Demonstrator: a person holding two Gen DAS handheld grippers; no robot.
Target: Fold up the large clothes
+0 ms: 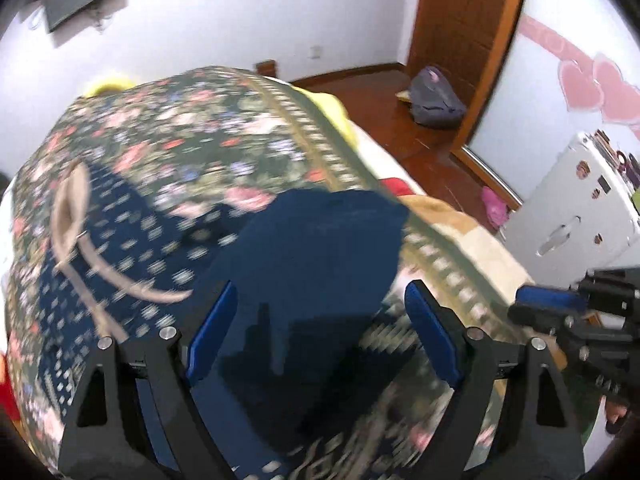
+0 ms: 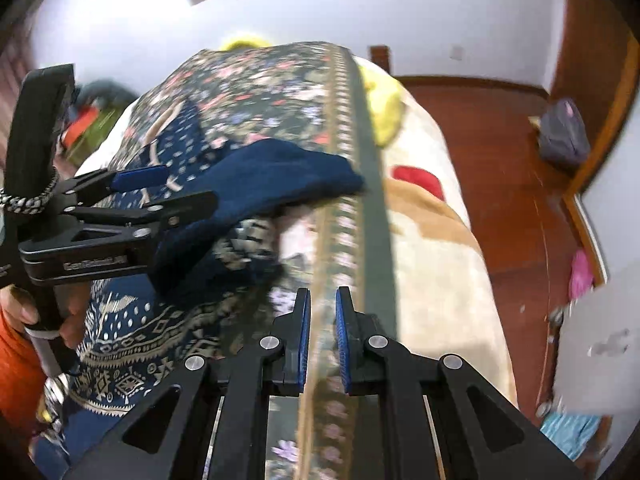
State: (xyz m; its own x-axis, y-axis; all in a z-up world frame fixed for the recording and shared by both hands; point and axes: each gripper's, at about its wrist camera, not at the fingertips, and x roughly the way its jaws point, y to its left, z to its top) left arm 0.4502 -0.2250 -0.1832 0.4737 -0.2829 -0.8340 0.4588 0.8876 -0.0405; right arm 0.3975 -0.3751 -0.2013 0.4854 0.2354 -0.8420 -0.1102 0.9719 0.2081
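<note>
Garment (image 2: 256, 80) lies on bed (image 2: 436, 264), its folded part (image 2: 280, 176) on top near centre; bag (image 2: 564, 132) on floor (image 2: 500, 200) right of bed, cabinet (image 1: 580, 200) nearer, also right.

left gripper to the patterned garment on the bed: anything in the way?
Nothing visible. The left gripper is open right above the patterned garment, with only its plain navy part between the fingers. The right gripper is shut on the garment's border, off to the side.

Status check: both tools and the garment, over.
Left tool open over navy fabric. Right tool shut on floral garment's border. Garment spread on bed, navy flap folded over. Nothing blocking.
</note>
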